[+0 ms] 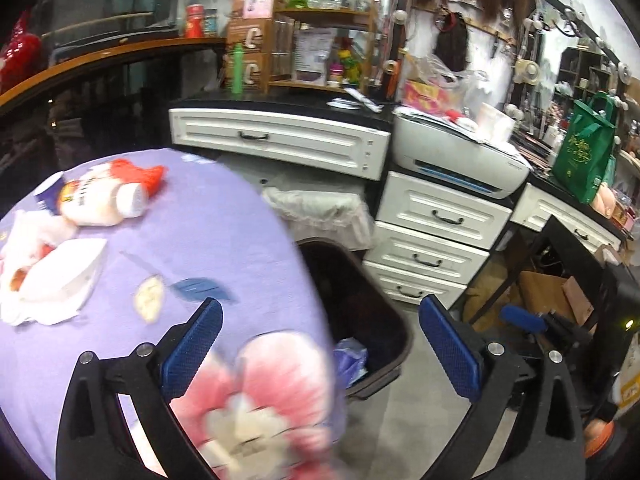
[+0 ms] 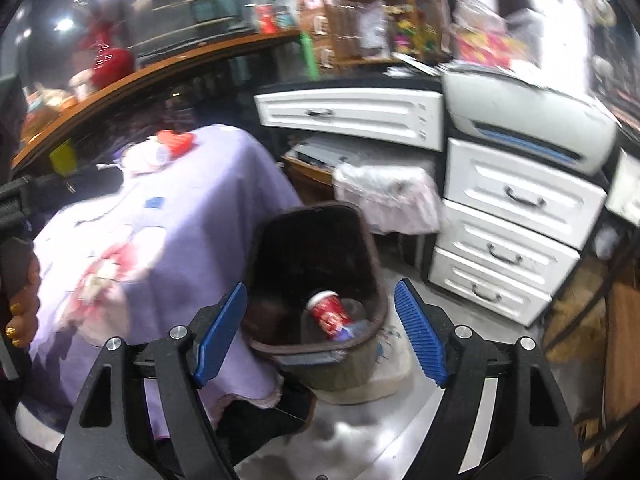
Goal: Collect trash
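Table under lilac floral tablecloth (image 1: 224, 240) fills left of scene; white drawer unit (image 1: 432, 240) and printer (image 1: 460, 156) far right. Dark brown trash bin (image 2: 320, 248) stands on the floor just beside the table's right edge, holding a red cup (image 2: 330, 314) and blue plastic scraps. Trash on the table, far left: lotion-type bottle (image 1: 100, 204), crumpled white paper wrappers (image 1: 52, 280), red wrapper (image 1: 140, 174). Left gripper (image 1: 320, 352) jaws wide, nothing between. Right gripper (image 2: 320, 332) above bin, jaws wide, empty.
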{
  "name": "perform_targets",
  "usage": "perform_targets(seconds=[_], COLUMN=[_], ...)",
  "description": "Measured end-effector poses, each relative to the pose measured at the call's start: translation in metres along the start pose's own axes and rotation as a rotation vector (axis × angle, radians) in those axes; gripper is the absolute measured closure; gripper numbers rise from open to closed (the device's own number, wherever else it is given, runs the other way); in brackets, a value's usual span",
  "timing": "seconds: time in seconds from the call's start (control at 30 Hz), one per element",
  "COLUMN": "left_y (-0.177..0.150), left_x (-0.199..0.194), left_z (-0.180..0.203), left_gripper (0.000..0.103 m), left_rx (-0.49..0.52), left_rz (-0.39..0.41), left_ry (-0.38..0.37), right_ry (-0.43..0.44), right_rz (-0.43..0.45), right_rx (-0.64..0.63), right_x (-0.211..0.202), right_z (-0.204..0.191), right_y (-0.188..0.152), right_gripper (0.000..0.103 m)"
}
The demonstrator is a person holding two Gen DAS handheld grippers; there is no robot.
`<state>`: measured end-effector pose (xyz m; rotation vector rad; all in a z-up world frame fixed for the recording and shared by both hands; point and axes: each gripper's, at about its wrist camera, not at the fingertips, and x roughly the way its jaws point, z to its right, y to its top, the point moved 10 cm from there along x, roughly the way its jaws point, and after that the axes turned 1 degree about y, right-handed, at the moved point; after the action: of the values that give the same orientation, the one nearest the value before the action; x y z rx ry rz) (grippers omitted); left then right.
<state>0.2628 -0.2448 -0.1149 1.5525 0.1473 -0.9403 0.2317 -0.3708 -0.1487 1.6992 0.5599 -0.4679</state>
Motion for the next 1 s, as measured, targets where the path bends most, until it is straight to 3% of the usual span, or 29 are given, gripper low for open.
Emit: perform_targets(seconds=[0.33,0.67,0.83,1.0], left_y=[-0.022,-0.055,-0.064,-0.066], left_x=[-0.049,-0.098,-0.112,-0.111], left_z=[-0.100,-0.216,-0.253,-0.268], left_gripper=[0.006,0.006,0.006,0.006], left_rx=[-0.052,-0.183,-0.264,-0.276], left_rz=[0.000,-0.012,-0.010,-0.012], left_ry=[0.161,0.325,0.340,0.347], right_ry=[0.155,0.291,0.300,0.318], right_rz=[-0.012,-0.019,-0.036,-0.059], right_rx=[-0.208,-0.458,-0.531,-0.589], right_x=[0.022,0.048,0.069,0.092], right_z=[-0.110,-0.238,-0.279,-0.305], right_y=[0.027,0.046,0.059,0.070], right_gripper=[0.026,0.026,0.026,0.026])
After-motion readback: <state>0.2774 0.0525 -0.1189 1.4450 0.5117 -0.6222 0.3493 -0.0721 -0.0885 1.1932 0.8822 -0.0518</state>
